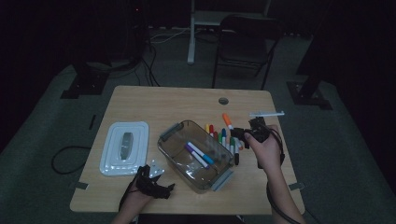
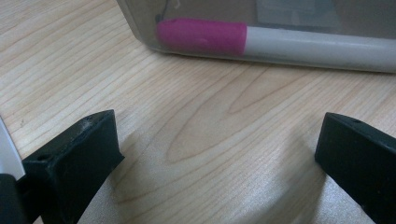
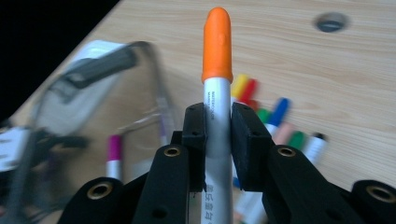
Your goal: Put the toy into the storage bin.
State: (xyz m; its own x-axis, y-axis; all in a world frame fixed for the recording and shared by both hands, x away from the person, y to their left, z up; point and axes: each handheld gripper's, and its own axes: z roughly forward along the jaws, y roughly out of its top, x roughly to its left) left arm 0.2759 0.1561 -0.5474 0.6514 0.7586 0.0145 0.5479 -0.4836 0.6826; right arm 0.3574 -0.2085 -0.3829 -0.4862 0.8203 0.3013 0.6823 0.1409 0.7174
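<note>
My right gripper (image 3: 218, 135) is shut on a white marker with an orange cap (image 3: 217, 46), which sticks out past the jaws. In the high view this gripper (image 1: 236, 132) holds the orange marker (image 1: 227, 120) above a pile of loose coloured markers (image 1: 223, 138), to the right of a clear plastic container (image 1: 173, 154). A purple-capped and a blue-capped marker (image 1: 198, 154) lie inside the container. My left gripper (image 2: 219, 154) is open and low over the bare wood, facing the container wall (image 2: 140, 28) with a pink-capped marker (image 2: 201, 36) behind it. In the high view it (image 1: 150, 179) sits at the table's front edge.
A white container lid (image 1: 123, 147) lies on the left of the table (image 1: 154, 105). A cable hole (image 1: 223, 100) and a white strip (image 1: 266, 113) are at the back right. A chair (image 1: 243, 42) stands behind the table, and cables lie on the floor.
</note>
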